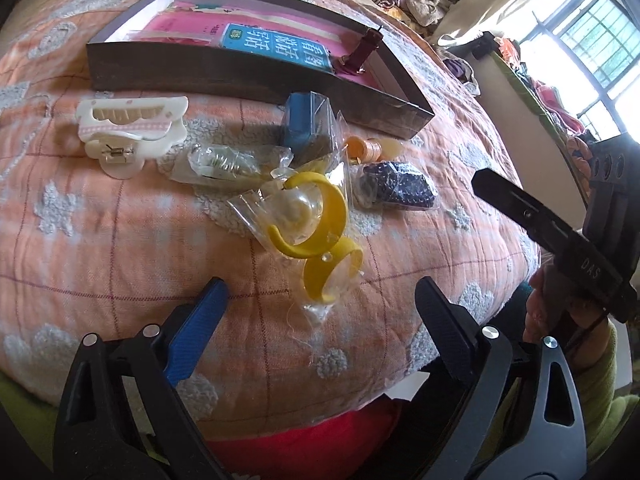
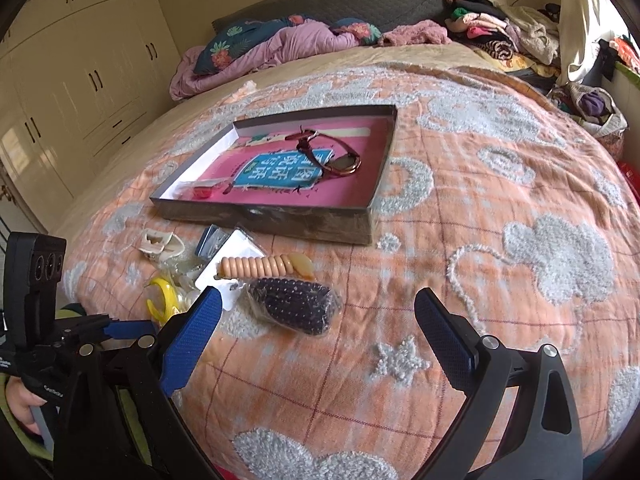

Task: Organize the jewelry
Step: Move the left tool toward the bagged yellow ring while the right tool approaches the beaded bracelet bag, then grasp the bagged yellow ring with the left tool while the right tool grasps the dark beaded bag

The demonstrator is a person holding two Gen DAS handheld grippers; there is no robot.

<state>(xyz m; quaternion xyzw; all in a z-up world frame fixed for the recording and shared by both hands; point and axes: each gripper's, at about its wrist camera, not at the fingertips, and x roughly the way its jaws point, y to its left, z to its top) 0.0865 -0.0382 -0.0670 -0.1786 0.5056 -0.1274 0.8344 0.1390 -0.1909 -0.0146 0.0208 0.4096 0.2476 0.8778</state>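
A shallow dark box with a pink lining lies on the bed and holds a dark red watch; the box also shows in the left wrist view. In front of it lie yellow bangles in clear bags, a white hair claw, a blue item in a bag, a bag of silver pieces, a peach coil bracelet and a bag of dark beads. My left gripper is open, just short of the bangles. My right gripper is open, next to the dark beads.
An orange quilt with white fleecy patterns covers the bed. Rumpled purple bedding and piled clothes lie at the far end. Wardrobes stand at the left. A window is at the right.
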